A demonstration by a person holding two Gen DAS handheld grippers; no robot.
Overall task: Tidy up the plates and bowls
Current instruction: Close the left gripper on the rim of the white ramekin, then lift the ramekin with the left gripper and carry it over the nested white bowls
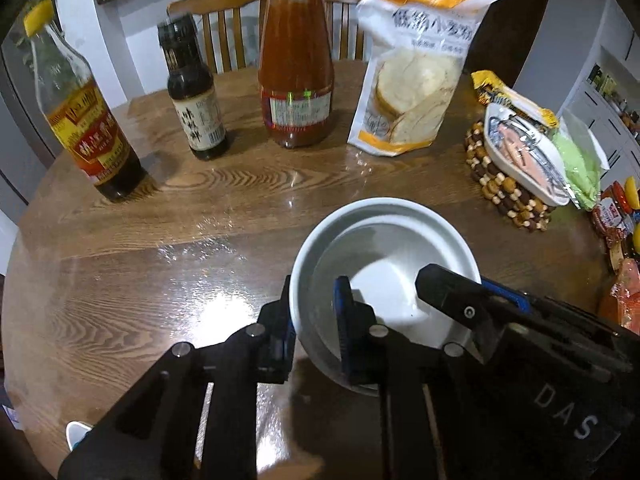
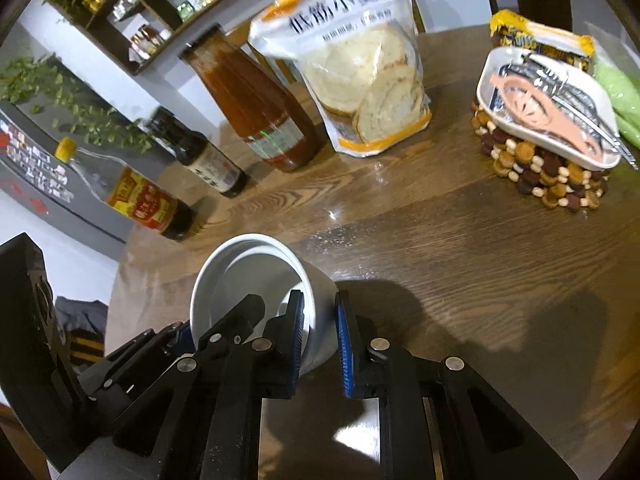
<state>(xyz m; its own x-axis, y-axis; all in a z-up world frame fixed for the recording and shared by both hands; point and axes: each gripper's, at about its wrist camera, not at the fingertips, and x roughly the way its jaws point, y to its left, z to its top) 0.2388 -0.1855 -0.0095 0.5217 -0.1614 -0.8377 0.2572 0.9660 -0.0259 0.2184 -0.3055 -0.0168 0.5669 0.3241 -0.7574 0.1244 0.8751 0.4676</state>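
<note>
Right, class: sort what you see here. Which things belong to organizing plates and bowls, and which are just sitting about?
Belongs to the job:
white bowls, nested
left gripper
right gripper
white dish on the beaded trivet

Just lying about:
red sauce jar
flour bag
vinegar bottle
dark sauce bottle

left wrist: looking down-forward, level, close over bowl (image 1: 384, 276), bottles (image 1: 295, 60) far | right wrist: sitting close at bowl (image 2: 256, 280) from the right, tilting, facing left-far | both sharing: bowl, bottles (image 2: 256, 104), bag (image 1: 416, 68) (image 2: 360, 64), dish (image 1: 524, 152) (image 2: 548, 104), table (image 1: 160, 280) (image 2: 460, 240)
</note>
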